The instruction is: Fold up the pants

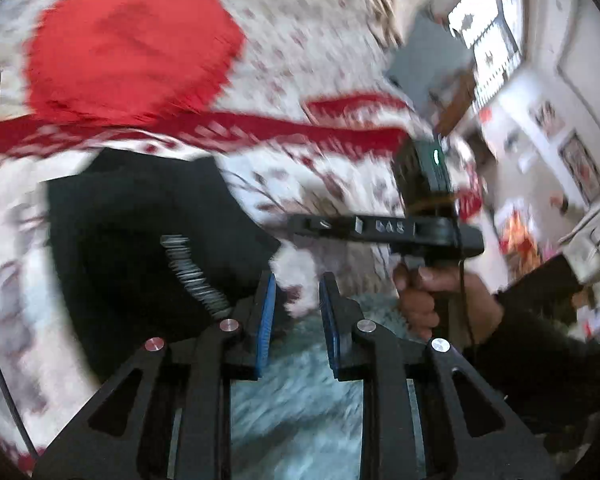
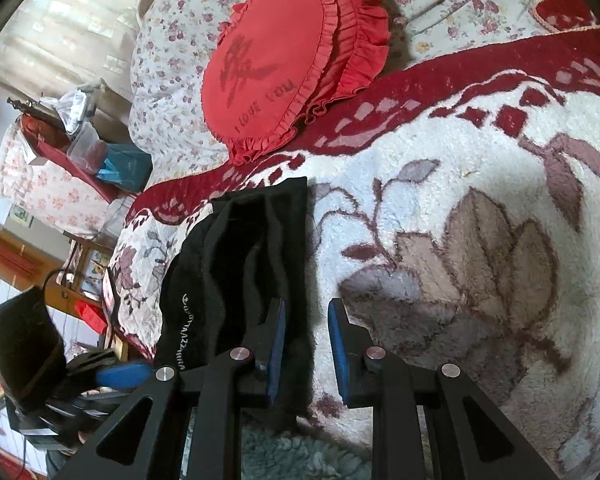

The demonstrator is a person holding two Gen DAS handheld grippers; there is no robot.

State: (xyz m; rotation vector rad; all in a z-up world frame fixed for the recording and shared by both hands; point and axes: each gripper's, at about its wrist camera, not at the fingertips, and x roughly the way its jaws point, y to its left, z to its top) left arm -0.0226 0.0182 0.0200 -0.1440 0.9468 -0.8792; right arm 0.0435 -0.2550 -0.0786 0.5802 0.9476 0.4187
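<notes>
1. Since the black pants (image 2: 244, 264) lie as a narrow folded stack on the floral fleece blanket (image 2: 480, 248), folding looks nearly done; perhaps 1 last tidy-up remains.
2. Left gripper (image 1: 296, 304): fingers spread, holding nothing, with the pants at its 10 o'clock.
3. Right gripper (image 2: 306, 344): fingers spread and empty, just beside the stack's edge.
4. Count: 1 pair of pants, 1 red ruffled pillow (image 2: 284, 60) at 12 o'clock, 2 grippers.

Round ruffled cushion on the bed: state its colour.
The round ruffled cushion is red with darker lettering, clearest in the right wrist view.
</notes>
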